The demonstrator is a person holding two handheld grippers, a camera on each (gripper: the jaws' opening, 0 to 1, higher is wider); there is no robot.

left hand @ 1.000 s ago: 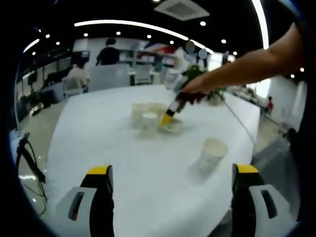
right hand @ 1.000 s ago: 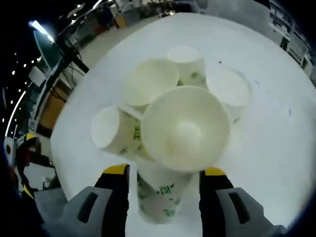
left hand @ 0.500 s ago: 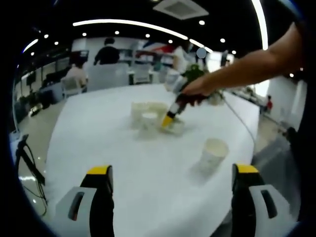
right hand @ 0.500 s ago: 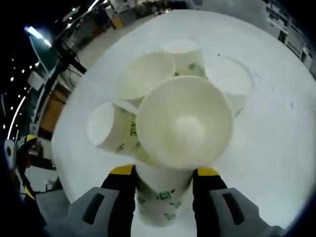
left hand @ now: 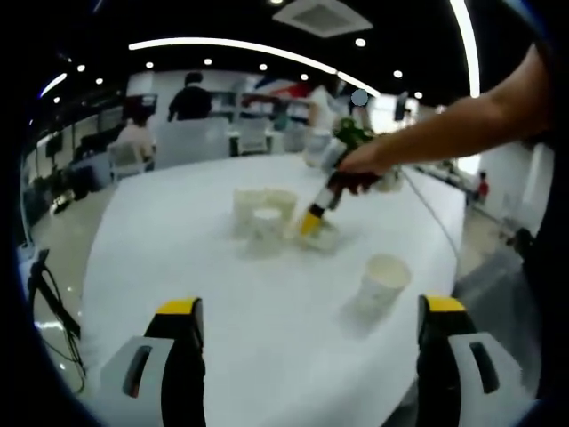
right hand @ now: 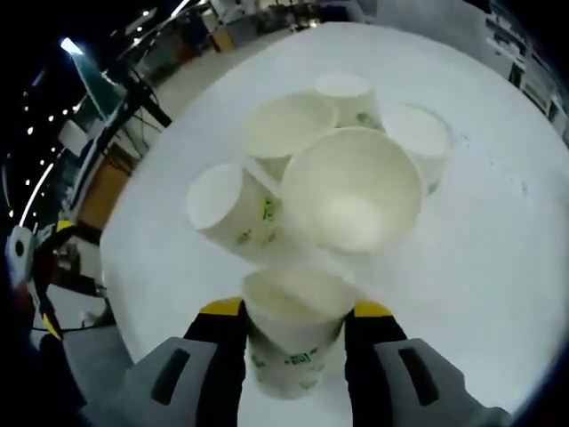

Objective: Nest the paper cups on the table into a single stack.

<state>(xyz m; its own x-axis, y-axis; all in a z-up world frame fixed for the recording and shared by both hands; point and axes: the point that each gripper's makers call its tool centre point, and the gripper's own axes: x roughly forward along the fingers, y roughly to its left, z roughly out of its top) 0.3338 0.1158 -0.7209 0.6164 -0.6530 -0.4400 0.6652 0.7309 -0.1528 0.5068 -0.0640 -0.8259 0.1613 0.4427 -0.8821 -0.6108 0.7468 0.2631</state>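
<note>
Yellow-tipped jaws of the right gripper (right hand: 289, 313) clamp a paper cup (right hand: 292, 331) just above the white table (right hand: 498, 267), beside a cluster of cups (right hand: 347, 191); the left gripper (left hand: 307, 311) gapes wide, holding nothing, a lone cup (left hand: 380, 279) ahead

Cluster of cups (right hand: 329, 169) on the table (right hand: 498, 267), lone cup (left hand: 380, 277) apart.

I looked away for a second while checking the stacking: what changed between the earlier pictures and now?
The right gripper closed on a paper cup and lifted it up and back from the cluster of cups; its open mouth now shows, apart from the large cup that covered it. The left gripper stayed open and idle, and the lone cup did not move.
</note>
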